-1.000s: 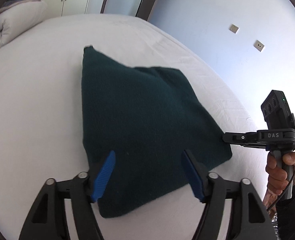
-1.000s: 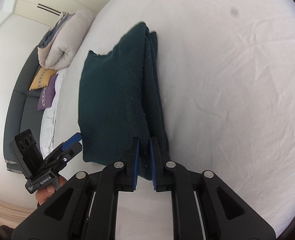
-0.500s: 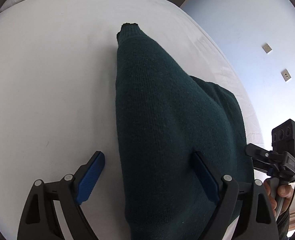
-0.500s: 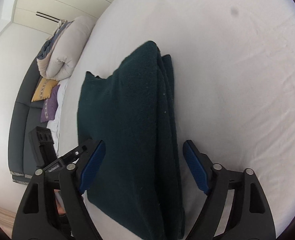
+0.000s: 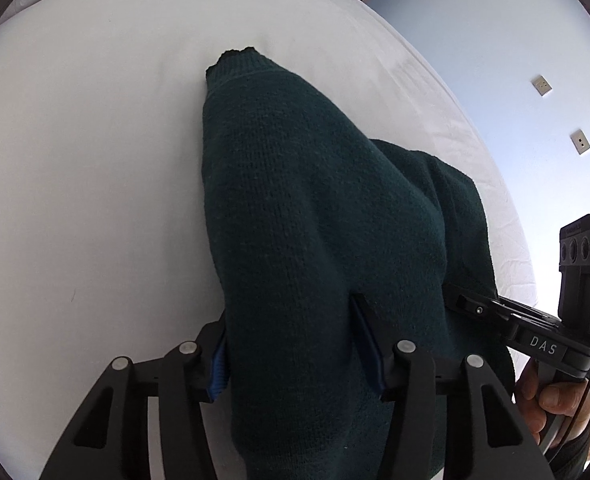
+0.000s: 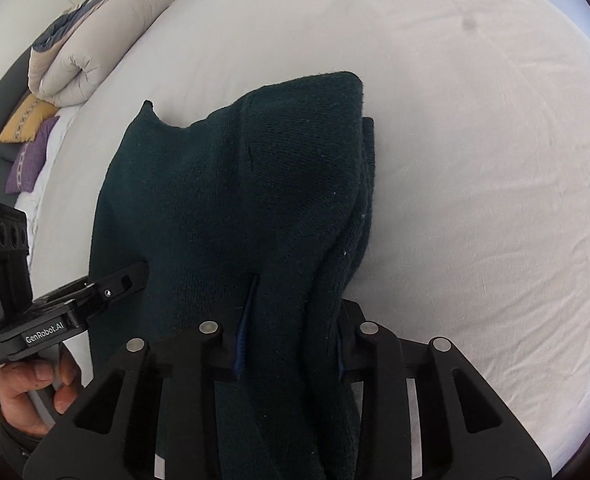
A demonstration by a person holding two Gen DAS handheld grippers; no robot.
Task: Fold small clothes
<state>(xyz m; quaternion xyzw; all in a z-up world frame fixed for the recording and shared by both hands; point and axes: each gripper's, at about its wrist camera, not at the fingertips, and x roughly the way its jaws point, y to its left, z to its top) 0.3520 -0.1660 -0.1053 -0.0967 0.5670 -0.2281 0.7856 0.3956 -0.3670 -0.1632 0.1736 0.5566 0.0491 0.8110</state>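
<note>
Centrally, a folded dark green knit garment (image 5: 319, 240) lies on the white bed (image 5: 95, 160). Left hand-held gripper (image 5: 295, 350) and right hand-held gripper (image 6: 291, 330), jaws having just been closing, each pinch a bunched fold of its near edge between blue pads.

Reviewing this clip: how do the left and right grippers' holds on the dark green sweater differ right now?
The left gripper pinches a wider bunch of the dark green sweater; the right gripper squeezes a narrower bunch. The left grips along the sweater's left edge, the right along its layered right edge. Both have just been closing, with knit bulging between the blue pads.
</note>
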